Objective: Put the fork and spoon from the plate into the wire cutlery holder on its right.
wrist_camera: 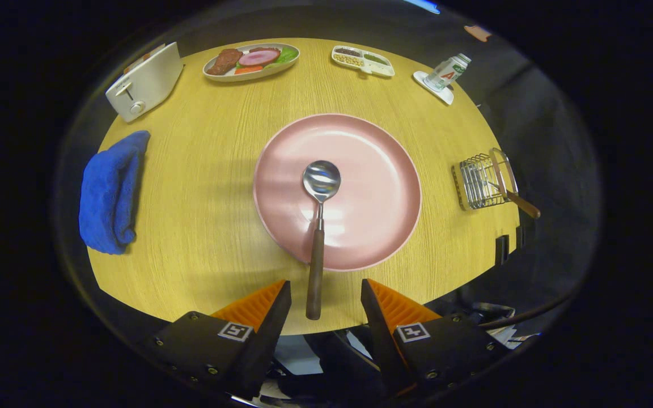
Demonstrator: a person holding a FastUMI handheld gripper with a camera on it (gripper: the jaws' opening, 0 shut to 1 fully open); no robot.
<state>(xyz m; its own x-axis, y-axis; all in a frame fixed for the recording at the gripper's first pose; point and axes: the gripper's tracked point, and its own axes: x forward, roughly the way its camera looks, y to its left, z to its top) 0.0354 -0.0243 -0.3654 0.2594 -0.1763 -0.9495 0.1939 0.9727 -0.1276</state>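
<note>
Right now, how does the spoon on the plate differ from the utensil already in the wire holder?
The spoon lies flat on the pink plate, its bowl in full view; the utensil leans in the wire holder, its head hidden, likely the fork. The spoon's handle end sits between the fingers of the open claw; the other lies far off to the right. Both have brown handles.

The gripper view looks steeply down from above the table's [202,226] near edge, across the plate [372,187], its gripper [325,303] spread below.
</note>
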